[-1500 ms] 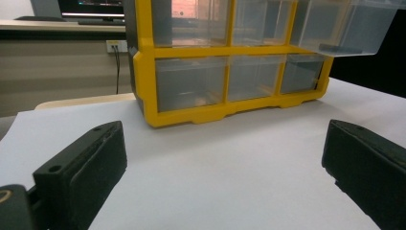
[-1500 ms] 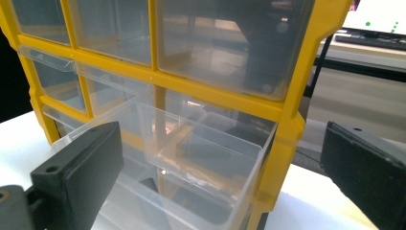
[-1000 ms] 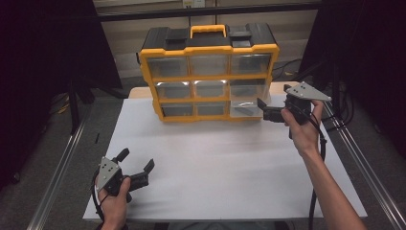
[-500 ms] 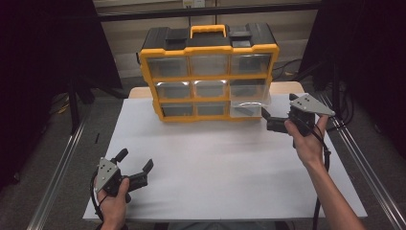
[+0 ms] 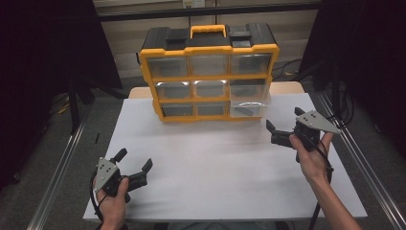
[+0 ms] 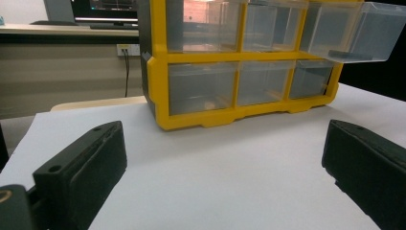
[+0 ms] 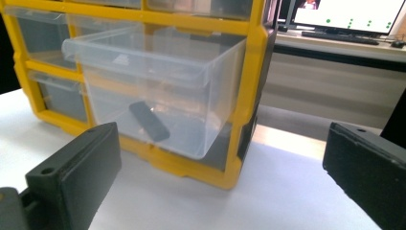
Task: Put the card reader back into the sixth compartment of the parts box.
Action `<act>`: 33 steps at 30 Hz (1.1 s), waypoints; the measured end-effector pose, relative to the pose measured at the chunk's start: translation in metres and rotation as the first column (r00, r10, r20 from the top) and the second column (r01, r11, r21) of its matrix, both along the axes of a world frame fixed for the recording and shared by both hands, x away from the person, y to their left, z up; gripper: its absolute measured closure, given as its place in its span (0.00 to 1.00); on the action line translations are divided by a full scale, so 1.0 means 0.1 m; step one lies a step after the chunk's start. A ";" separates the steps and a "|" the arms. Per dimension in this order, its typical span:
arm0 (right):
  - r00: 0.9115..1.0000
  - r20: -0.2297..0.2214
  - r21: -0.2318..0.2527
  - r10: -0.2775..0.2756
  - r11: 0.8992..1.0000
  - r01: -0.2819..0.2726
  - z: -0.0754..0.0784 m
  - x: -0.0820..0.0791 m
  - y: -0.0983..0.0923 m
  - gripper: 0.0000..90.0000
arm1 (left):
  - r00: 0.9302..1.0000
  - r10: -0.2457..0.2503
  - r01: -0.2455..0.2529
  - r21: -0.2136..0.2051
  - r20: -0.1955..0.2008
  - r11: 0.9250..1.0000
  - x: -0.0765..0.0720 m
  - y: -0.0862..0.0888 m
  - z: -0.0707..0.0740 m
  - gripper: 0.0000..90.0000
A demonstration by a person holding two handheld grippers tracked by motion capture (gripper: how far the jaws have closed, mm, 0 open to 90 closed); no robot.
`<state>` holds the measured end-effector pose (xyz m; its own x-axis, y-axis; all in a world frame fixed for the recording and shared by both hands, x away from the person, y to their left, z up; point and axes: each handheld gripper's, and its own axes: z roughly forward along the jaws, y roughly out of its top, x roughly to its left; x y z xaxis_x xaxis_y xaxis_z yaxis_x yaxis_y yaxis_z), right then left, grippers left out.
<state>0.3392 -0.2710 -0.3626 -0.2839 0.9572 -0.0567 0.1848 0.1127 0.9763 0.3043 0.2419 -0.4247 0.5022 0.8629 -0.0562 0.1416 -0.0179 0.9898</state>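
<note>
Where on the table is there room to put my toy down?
The widest bare patch is the middle of the white table, between the left gripper and the right gripper, in front of the yellow organizer. It is tight at the back right, where the open clear drawer sticks out.

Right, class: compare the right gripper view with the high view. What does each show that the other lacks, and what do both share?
Right gripper view alone: a monitor on a desk behind. High view alone: the cabinet's yellow handle, the person's hands and the left gripper. Both: the yellow drawer cabinet, its pulled-out clear drawer, the small dark piece inside, and the white table.
</note>
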 end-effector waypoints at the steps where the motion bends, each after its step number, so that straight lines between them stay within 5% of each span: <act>1: 1.000 -0.010 -0.001 0.005 1.000 -0.005 -0.01 -0.02 0.00 0.00 | 1.000 0.000 0.000 0.004 0.001 1.000 0.00 0.00 0.00 0.02; 15: 1.000 -0.007 -0.018 0.010 1.000 -0.010 -0.19 -0.35 0.00 0.00 | 1.000 0.006 -0.006 0.009 0.005 1.000 -0.02 0.00 0.00 0.02; 33: 0.998 0.003 0.008 -0.069 0.998 0.069 -0.42 -0.77 -0.19 0.00 | 0.999 0.027 -0.027 0.013 0.021 1.000 -0.07 0.01 0.02 0.02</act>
<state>0.2618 -0.2900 -0.4044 -0.2173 0.9748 -0.0504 0.1883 0.0926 0.9777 0.2973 0.2427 -0.4227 0.4797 0.8767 -0.0347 0.1213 -0.0271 0.9923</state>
